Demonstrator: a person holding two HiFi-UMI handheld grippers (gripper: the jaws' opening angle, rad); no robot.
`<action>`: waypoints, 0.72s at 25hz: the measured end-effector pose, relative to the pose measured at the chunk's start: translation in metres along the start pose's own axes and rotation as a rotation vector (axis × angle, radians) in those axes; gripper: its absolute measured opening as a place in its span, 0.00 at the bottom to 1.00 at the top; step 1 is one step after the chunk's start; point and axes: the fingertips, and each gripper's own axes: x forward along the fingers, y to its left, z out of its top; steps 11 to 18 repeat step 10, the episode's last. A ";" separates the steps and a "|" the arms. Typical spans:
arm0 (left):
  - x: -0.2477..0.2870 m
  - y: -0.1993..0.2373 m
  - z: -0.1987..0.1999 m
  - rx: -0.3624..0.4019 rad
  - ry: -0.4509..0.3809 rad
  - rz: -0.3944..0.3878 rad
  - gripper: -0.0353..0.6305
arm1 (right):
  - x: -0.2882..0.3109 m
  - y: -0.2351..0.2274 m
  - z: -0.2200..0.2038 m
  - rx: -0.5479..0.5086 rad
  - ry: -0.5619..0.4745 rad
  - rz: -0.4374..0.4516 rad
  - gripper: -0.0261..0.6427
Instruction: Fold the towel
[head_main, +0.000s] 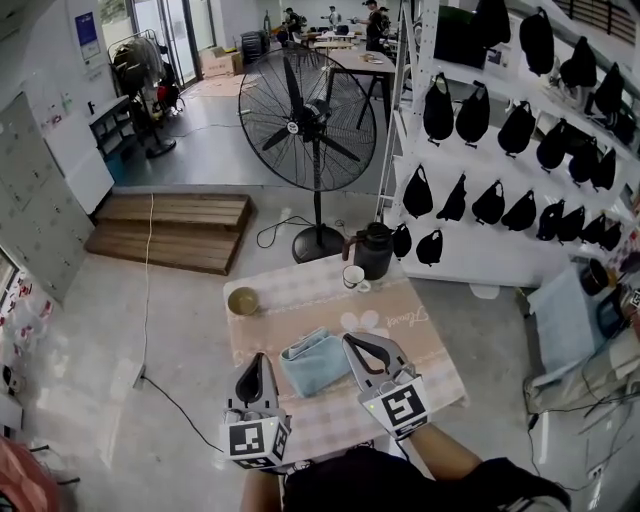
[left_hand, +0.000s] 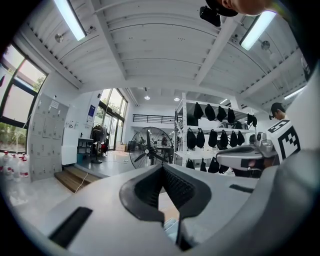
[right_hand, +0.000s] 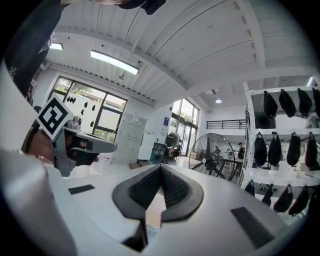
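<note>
A light blue towel (head_main: 314, 362) lies folded into a small thick rectangle on the pink checked table (head_main: 420, 340). My left gripper (head_main: 258, 366) hovers just left of the towel, jaws together and empty. My right gripper (head_main: 351, 343) is at the towel's right edge, jaws likewise closed with nothing between them. In the left gripper view the left gripper (left_hand: 162, 167) shows its dark pads meeting at the tip, and a sliver of towel (left_hand: 170, 227) peeks below. In the right gripper view the right gripper (right_hand: 160, 168) points level over the table.
On the table's far side stand a dark jug (head_main: 375, 250), a white cup (head_main: 354, 277) and a small bowl (head_main: 243, 300). A large floor fan (head_main: 306, 125) stands beyond. White shelves with black bags (head_main: 500, 205) rise at the right. A chair (head_main: 565, 320) sits right of the table.
</note>
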 end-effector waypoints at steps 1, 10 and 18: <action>0.000 0.000 0.000 0.000 0.000 -0.001 0.06 | 0.000 0.000 0.000 0.000 -0.003 0.002 0.04; 0.003 -0.006 0.001 -0.006 0.012 -0.008 0.06 | -0.002 -0.004 0.003 0.000 -0.001 0.009 0.04; 0.003 -0.006 0.001 -0.006 0.012 -0.008 0.06 | -0.002 -0.004 0.003 0.000 -0.001 0.009 0.04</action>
